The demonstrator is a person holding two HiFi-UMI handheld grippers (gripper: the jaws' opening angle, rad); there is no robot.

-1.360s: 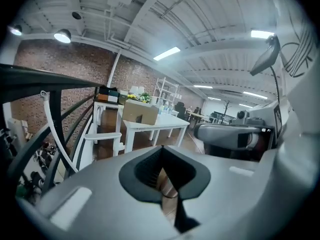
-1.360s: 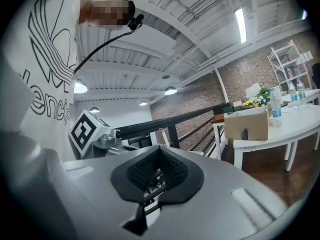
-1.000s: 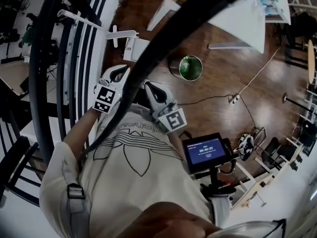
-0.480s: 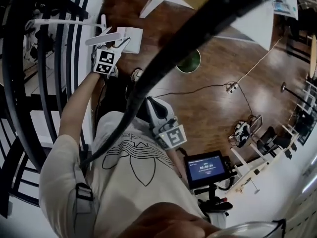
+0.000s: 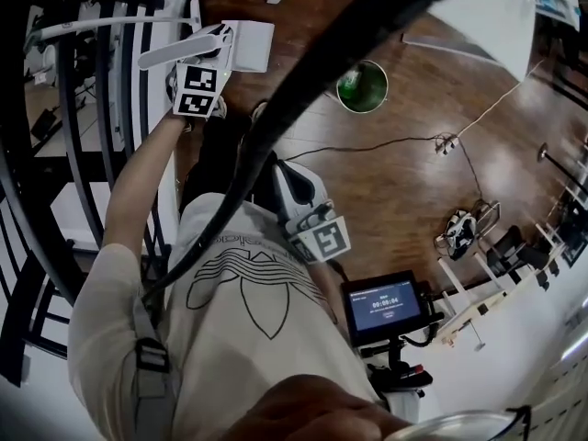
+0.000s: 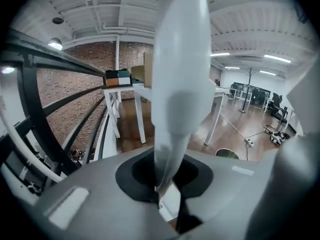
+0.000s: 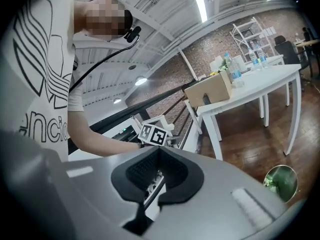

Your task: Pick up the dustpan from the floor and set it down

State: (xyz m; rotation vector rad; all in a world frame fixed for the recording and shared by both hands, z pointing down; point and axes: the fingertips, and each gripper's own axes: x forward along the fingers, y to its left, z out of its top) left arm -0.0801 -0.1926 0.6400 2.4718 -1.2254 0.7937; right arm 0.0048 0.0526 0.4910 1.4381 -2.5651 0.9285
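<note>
The white dustpan lies on the wooden floor by the black railing, its long handle slanting out to the left. My left gripper is at that handle, its jaws closing with the handle between them. In the left gripper view the thick white handle rises straight up out of the left gripper, whose pads press on it. My right gripper hangs in front of the person's shirt, apart from the dustpan. The right gripper is shut with nothing in it.
Black railing bars run along the left, right beside the dustpan. A green bucket stands on the floor to its right, with a white table beyond and a cable across the boards. A thick black tube crosses the head view.
My left gripper has reached away from the person's chest to the dustpan by the railing and taken hold of its handle. The right gripper has sunk a little.
</note>
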